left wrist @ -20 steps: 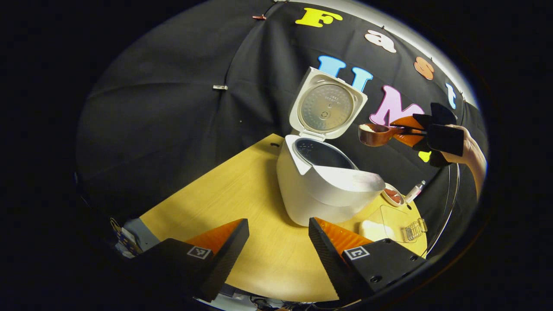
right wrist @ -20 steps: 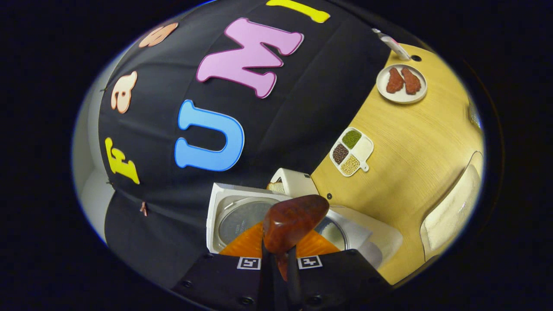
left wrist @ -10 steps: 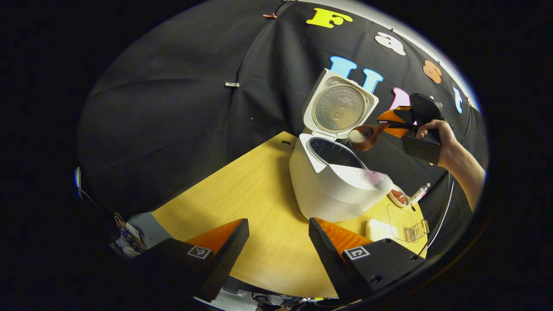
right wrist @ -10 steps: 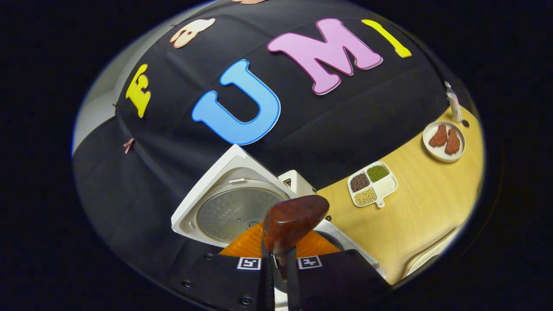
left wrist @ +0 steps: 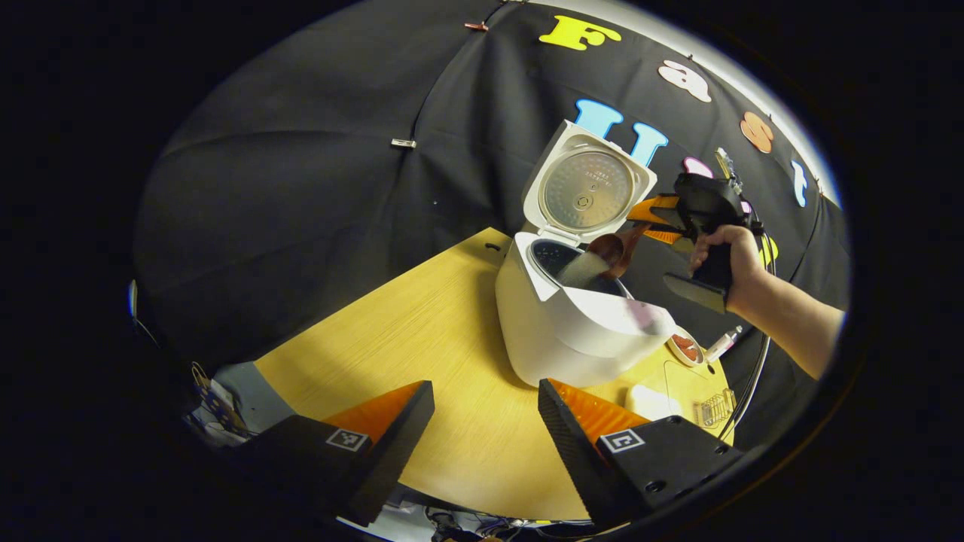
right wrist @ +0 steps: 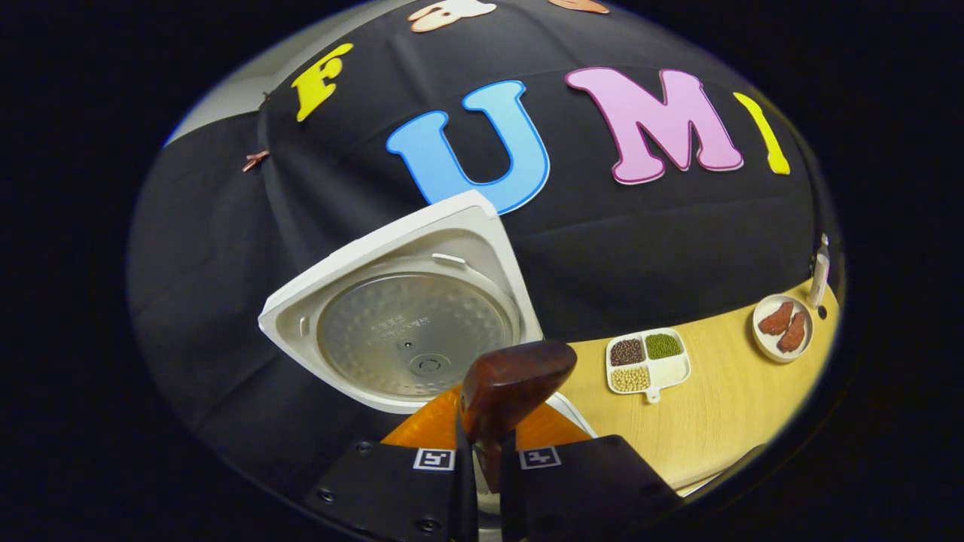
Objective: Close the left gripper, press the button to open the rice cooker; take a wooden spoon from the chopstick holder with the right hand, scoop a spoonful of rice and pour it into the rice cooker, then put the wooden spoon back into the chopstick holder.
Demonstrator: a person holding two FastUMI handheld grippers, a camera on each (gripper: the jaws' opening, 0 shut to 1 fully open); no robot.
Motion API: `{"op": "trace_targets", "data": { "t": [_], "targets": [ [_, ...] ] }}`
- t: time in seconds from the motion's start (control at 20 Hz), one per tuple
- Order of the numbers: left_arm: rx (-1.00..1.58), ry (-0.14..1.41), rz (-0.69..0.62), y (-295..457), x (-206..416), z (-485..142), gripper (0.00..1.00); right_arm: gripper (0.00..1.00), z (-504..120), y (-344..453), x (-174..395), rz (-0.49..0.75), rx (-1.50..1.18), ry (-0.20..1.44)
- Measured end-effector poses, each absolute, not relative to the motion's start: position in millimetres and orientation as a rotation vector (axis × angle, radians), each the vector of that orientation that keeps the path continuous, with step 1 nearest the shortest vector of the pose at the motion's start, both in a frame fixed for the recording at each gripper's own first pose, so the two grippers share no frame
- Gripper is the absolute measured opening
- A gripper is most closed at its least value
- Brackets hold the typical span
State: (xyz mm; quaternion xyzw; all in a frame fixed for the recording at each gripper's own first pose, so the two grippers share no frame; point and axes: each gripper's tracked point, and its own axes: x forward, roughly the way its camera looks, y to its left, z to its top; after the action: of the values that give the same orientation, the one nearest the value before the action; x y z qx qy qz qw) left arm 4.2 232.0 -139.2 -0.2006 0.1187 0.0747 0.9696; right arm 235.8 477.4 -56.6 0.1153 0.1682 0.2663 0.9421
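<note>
Two grippers are in play; the right gripper (right wrist: 482, 482) has its jaws clamped on the spoon (right wrist: 516, 380) handle, and in its own view the bowl's dark back hides the cooker (left wrist: 572, 324) pot, so the rice there is out of sight; the lid (right wrist: 410, 331) stands raised behind it. From the left gripper view the spoon (left wrist: 614, 252) is tipped over the pot's rim, a pale blur below it that may be falling rice; the hand (left wrist: 727, 256) grips the right gripper (left wrist: 663, 222). The left gripper (left wrist: 486, 433) hangs over the table (left wrist: 422, 339), jaws parted wide, holding nothing. Half a second earlier the spoon was level with rice heaped inside it, higher beside the lid; now it is lower and turned over.
</note>
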Motion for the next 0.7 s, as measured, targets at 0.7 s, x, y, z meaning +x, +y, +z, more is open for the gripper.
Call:
{"op": "trace_targets", "data": {
  "t": [0.7],
  "targets": [
    [-0.354, 0.216, 0.138, 208.7, -3.9, -124.2, 0.98, 0.16, -85.6, 533.9, 187.1, 0.753, -0.326, 0.121]
  ]
}}
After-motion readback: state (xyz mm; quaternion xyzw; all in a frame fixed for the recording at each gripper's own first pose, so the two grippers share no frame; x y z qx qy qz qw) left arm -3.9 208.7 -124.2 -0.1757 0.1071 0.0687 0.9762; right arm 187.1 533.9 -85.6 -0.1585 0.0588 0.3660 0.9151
